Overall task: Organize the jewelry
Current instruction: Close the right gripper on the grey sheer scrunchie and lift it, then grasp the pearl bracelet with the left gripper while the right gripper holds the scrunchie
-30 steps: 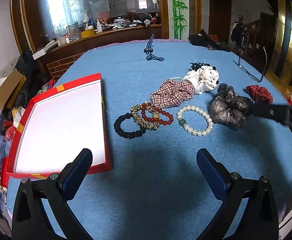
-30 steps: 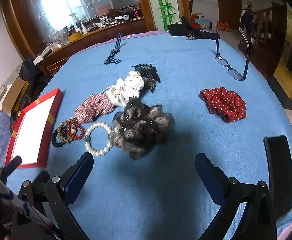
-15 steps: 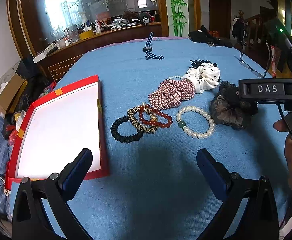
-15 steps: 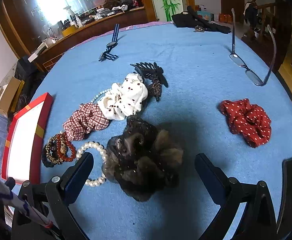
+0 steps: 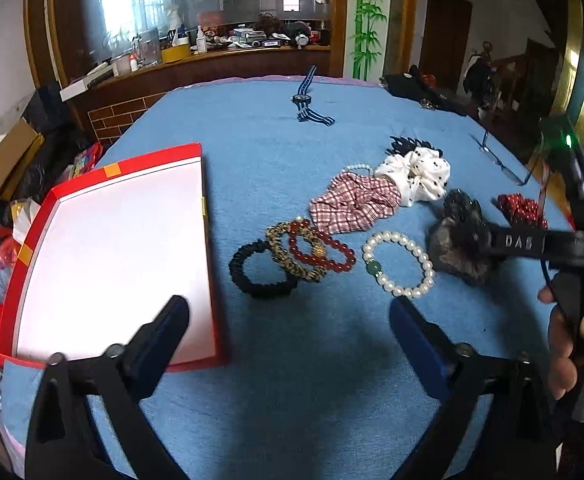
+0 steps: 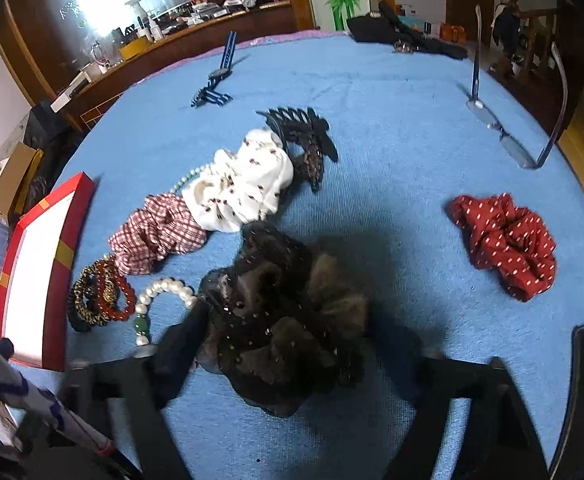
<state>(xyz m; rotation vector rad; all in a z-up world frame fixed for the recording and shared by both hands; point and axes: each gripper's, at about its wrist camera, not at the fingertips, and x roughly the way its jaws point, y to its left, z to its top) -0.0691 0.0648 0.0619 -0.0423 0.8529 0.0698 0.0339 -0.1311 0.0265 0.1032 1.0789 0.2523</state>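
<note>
A dark sheer scrunchie (image 6: 284, 320) lies on the blue cloth between the fingers of my right gripper (image 6: 288, 340). The jaws are closing around it; the pads reach its sides, but it keeps its full shape. In the left wrist view the same scrunchie (image 5: 460, 240) sits under one of the right gripper's fingers (image 5: 520, 242). My left gripper (image 5: 288, 320) hovers over bare cloth, jaws closing a little with nothing between them. The red tray (image 5: 152, 156) with a white floor lies to its left.
A pearl bracelet (image 5: 427, 266), red bead bracelet (image 5: 332, 246), leopard band (image 5: 280, 248) and black hair tie (image 5: 238, 268) lie mid-table. Behind are plaid (image 5: 352, 204) and white dotted (image 5: 416, 178) scrunchies and a hair claw (image 6: 308, 132). A red dotted scrunchie (image 6: 508, 240) and glasses (image 6: 508, 140) lie right.
The right gripper has come down over the dark scrunchie and its fingers have swung inward to its sides. The left gripper's fingers have narrowed slightly.
</note>
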